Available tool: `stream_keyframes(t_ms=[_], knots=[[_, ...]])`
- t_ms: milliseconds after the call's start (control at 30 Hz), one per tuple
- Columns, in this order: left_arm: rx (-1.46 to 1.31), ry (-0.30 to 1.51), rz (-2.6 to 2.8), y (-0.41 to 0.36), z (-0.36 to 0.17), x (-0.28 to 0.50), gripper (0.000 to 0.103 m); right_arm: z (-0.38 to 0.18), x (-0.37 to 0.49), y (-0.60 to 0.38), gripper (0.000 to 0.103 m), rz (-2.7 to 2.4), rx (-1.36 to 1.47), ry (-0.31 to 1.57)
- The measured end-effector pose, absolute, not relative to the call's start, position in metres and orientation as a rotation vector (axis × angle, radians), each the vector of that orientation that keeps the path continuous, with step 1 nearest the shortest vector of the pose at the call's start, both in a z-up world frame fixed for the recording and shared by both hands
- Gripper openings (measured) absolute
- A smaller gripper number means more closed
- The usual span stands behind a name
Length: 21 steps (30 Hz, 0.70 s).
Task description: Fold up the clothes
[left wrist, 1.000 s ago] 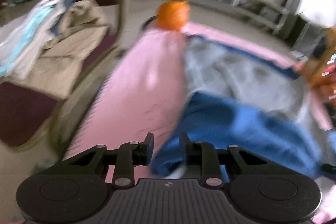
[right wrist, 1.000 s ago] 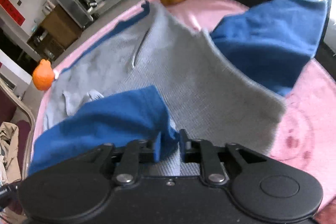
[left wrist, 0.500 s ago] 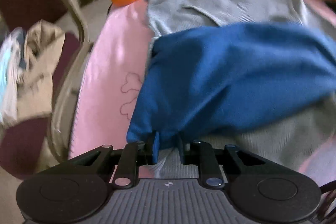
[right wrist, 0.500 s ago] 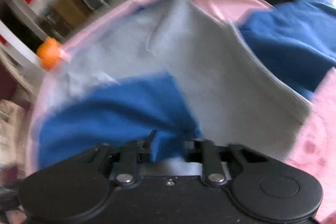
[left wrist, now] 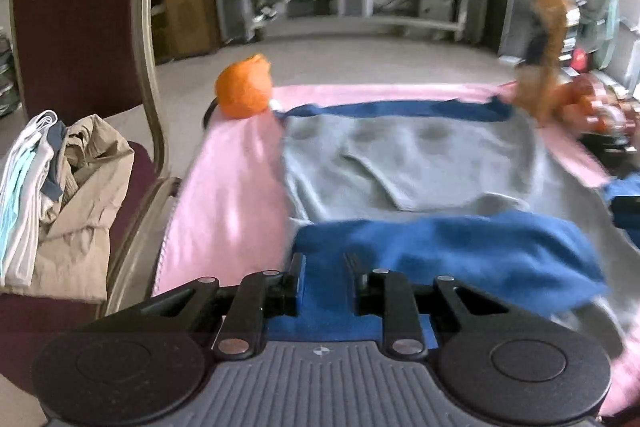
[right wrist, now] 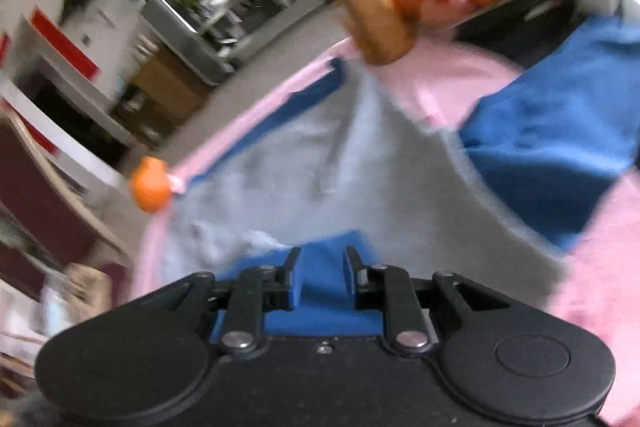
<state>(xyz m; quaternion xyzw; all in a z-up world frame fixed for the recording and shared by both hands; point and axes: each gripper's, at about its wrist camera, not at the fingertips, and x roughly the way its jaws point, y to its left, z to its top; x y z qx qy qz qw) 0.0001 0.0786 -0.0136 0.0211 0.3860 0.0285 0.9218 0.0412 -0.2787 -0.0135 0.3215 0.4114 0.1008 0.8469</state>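
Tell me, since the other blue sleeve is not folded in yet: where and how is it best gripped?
Probably grip the sleeve at its loose outer end, at the right in the right wrist view, coming in low from that side. It lies spread flat on the pink cloth, away from the grey body, so that end should lift cleanly and carry inward.

left gripper (left wrist: 323, 263): blue sleeve (left wrist: 460, 251) lies between its narrow-set fingers | grey and blue sweater (left wrist: 408, 163): spread on pink cloth (left wrist: 228, 195), sleeve folded across its body | orange ball (left wrist: 245, 90): at the cloth's far left corner | chair (left wrist: 72, 27): left, piled with beige and white clothes (left wrist: 68, 195)
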Motion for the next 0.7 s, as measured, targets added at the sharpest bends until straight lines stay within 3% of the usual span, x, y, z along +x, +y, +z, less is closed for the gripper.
stream_keyframes(t_ms=[267, 300, 333, 467, 533, 700], knots=[[-0.073, 0.984, 0.125, 0.090, -0.076, 0.062, 0.017, -0.093, 0.100, -0.274, 0.015, 0.164, 0.984, 1.030], [-0.053, 0.987, 0.134, 0.087, -0.078, 0.062, 0.019, -0.101, 0.103, -0.276, 0.003, 0.133, 0.987, 1.036], [-0.031, 0.984, 0.137, 0.084, -0.078, 0.061, 0.020, -0.107, 0.103, -0.279, 0.000, 0.111, 0.995, 1.030], [-0.046, 0.939, 0.187, 0.087, -0.071, 0.052, 0.022, -0.100, 0.093, -0.285, 0.000, 0.053, 0.950, 0.954], [-0.072, 0.882, 0.239, 0.094, -0.058, 0.039, 0.022, -0.080, 0.080, -0.288, 0.016, -0.099, 0.798, 0.891], [-0.057, 0.819, 0.251, 0.101, -0.032, -0.003, 0.022, -0.060, 0.044, -0.312, 0.016, -0.028, 0.914, 0.866]])
